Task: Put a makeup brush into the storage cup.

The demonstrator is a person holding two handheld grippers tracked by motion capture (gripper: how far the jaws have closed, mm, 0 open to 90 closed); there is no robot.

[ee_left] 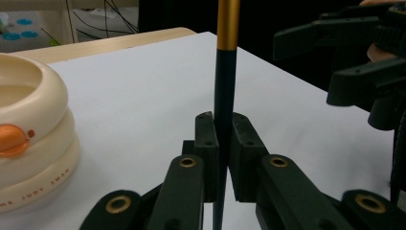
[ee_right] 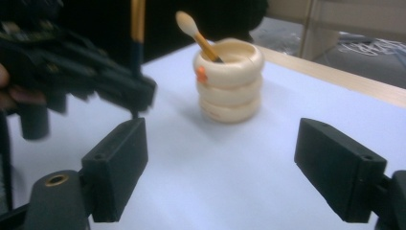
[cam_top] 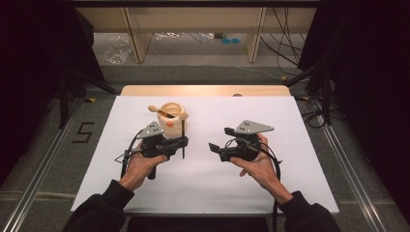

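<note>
Black-and-gold stick (ee_left: 224, 96) upright beside cream holder (cam_top: 173, 116).

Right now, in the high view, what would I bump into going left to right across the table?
Left gripper holding a stick → right gripper. The cream cup sits behind the left gripper, so its place is unclear.

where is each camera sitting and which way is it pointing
high view: above the person's side, facing forward and down on the white table; both forearms, left gripper, right gripper.
left gripper view: on the left gripper, looking along its fingers shut on a thin black stick.
right gripper view: on the right gripper, over open fingers toward the cream cup.
Both gripper views share cup and stick.
</note>
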